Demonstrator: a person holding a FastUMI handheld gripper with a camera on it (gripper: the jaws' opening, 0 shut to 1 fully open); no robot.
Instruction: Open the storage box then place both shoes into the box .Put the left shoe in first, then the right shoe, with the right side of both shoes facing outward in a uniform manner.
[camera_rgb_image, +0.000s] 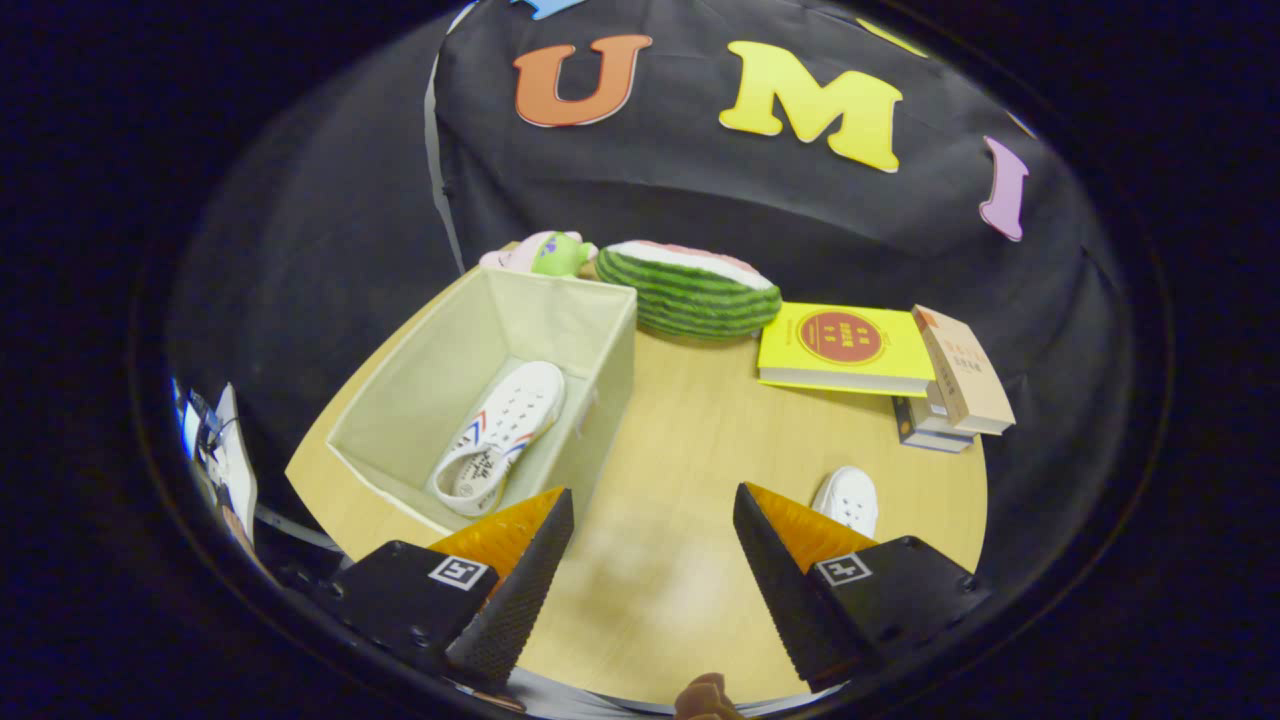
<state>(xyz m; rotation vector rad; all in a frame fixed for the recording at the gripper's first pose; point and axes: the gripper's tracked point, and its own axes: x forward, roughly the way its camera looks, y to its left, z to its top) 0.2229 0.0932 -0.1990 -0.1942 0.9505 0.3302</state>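
Gripper (650, 560) open, empty over wood table (690, 440); shoe (500, 435) in box (420, 390).

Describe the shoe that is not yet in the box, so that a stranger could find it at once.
On the wooden table, look away from the open fabric box towards the stack of books. The second shoe lies on bare wood, behind one finger of the open gripper. Unlike the shoe in the box, it is partly hidden.

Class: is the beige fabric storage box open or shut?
Open: the beige fabric storage box shows its inside, one white shoe lying in it. The gripper is open, empty.
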